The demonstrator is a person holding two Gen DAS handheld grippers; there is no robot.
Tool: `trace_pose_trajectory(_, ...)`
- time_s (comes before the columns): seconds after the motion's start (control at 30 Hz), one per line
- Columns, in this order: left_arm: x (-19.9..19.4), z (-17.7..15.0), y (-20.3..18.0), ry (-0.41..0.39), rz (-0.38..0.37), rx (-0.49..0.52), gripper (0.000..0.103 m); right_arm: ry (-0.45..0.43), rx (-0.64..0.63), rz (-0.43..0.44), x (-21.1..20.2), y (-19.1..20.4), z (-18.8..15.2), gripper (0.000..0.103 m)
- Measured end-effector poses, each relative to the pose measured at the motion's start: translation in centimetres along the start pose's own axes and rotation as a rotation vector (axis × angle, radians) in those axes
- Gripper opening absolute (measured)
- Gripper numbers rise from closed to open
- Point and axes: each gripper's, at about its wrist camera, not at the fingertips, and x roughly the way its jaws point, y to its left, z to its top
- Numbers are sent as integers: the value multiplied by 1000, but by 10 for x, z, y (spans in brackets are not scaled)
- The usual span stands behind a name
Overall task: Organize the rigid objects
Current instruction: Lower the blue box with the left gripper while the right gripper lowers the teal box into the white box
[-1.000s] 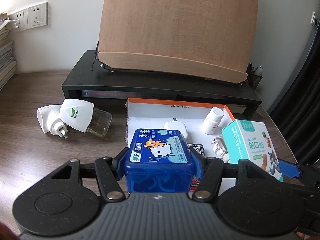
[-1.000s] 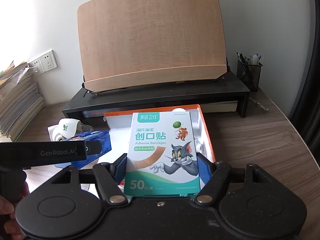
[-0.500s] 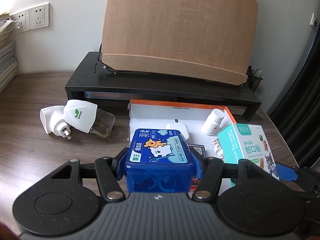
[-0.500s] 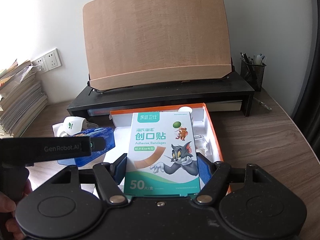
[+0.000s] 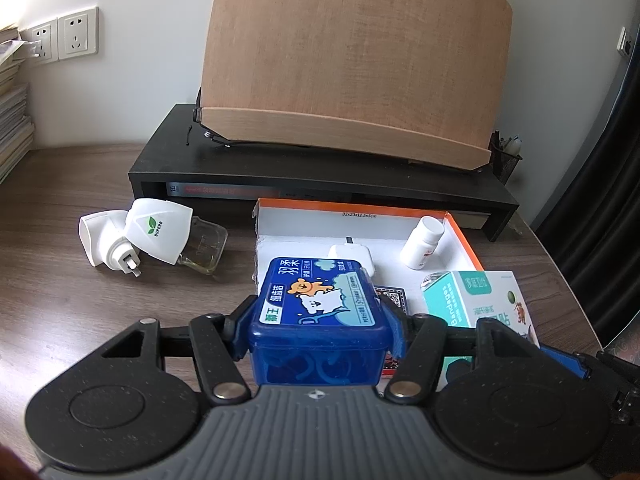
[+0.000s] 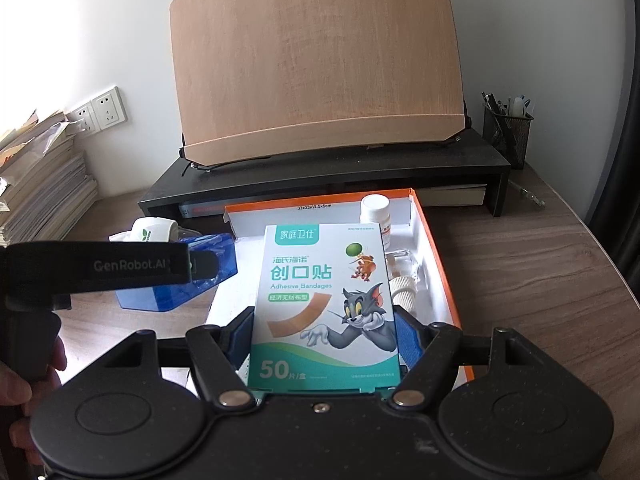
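Note:
My left gripper (image 5: 318, 330) is shut on a blue plastic box (image 5: 318, 300) with a cartoon label, held above the near left corner of the orange-rimmed tray (image 5: 460, 226). My right gripper (image 6: 324, 340) is shut on a bandage box (image 6: 326, 300) with a cat and mouse picture, held over the tray (image 6: 438, 264). The bandage box also shows in the left wrist view (image 5: 476, 300), and the blue box in the right wrist view (image 6: 176, 292). In the tray lie a white pill bottle (image 5: 424, 246), a white charger (image 5: 354, 254), a card deck (image 5: 390, 298) and a small glass vial (image 6: 404, 268).
Two white plug-in devices (image 5: 136, 240) with a glass bottle lie on the wooden table left of the tray. A black monitor riser (image 5: 320, 184) with a wooden book stand (image 5: 352, 60) stands behind. A mesh pen holder (image 6: 508, 128) is at back right, paper stacks (image 6: 40, 184) at left.
Both grippers have moved forward and slightly right toward the tray with their boxes still held. The tray and riser appear closer in both views.

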Motion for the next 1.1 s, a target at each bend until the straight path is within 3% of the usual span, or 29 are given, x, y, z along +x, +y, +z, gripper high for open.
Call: trace_pose_trajectory(1.1, 12, 7, -9, 2, -25, 30, 63, 21, 3, -2, 4, 1, -4, 84)
